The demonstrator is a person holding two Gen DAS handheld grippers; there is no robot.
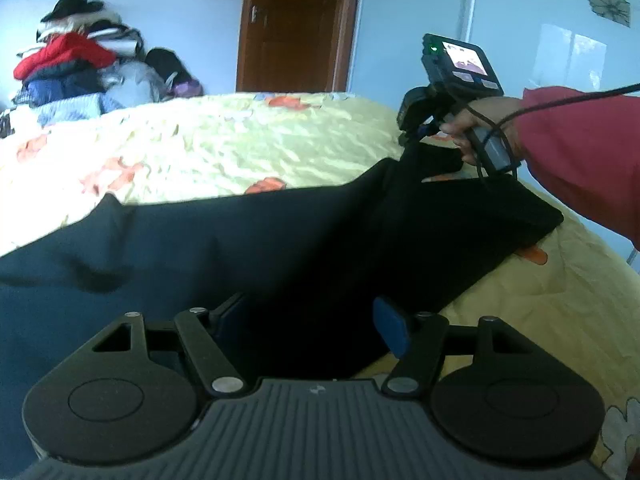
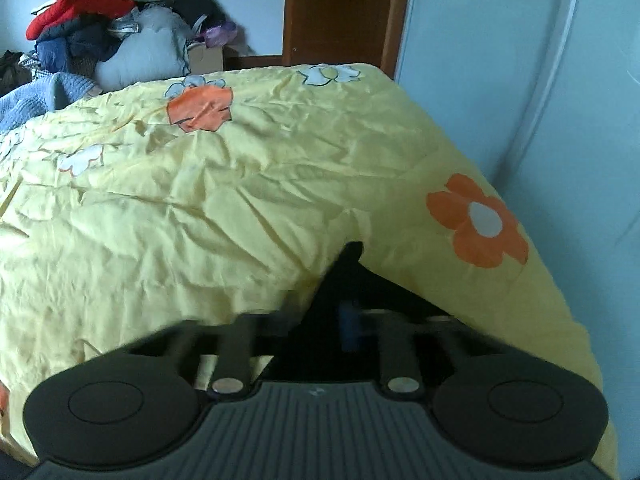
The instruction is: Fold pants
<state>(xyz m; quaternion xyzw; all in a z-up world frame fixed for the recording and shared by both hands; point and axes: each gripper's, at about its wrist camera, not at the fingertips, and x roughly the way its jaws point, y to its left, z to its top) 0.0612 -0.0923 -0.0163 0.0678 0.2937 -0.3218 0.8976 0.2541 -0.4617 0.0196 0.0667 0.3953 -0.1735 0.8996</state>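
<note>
Left wrist shows my left tongs (image 1: 312,320) gaping over the pants (image 1: 240,248); right wrist alone shows my right tongs (image 2: 352,324) pinching their dark cloth above the bed (image 2: 200,208).

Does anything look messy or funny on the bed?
Yes. The dark pants lie rumpled on the yellow bedspread, and one corner is pulled up in the right gripper. Behind the bed a pile of clothes is heaped untidily against the wall.

Both wrist views low over the yellow bedspread (image 2: 240,200), facing the door (image 1: 296,24), sharing the clothes pile (image 1: 76,64)
</note>
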